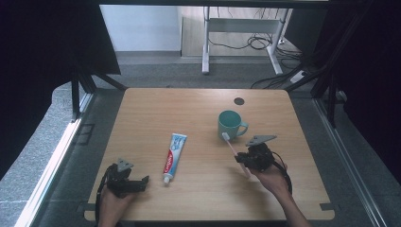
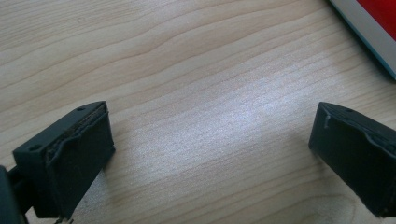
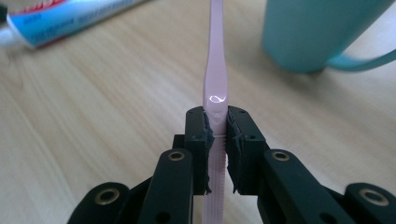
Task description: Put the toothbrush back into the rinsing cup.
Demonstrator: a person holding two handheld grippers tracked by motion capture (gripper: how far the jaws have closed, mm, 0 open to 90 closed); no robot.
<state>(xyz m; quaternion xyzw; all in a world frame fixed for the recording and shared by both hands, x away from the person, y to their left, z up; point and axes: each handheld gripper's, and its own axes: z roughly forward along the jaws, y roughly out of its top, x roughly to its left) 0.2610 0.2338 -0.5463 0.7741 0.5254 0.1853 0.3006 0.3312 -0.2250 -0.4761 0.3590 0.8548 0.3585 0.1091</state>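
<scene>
The right gripper [image 3: 215,135], clamped on the toothbrush [image 3: 215,70], should tip its head-end over the cup [image 1: 230,124]; the left gripper [image 1: 142,181] rests open.

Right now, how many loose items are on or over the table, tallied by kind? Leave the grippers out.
Toothbrush: 1
Toothpaste tube: 1
Mug: 1
Total: 3

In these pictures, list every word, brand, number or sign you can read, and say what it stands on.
"Colgate": seemingly this brand, white on red, along the toothpaste tube; blurred, so not certain.
The tube's blue small print: too blurred to read.
Mug, toothbrush, table and both grippers: no writing visible.
</scene>
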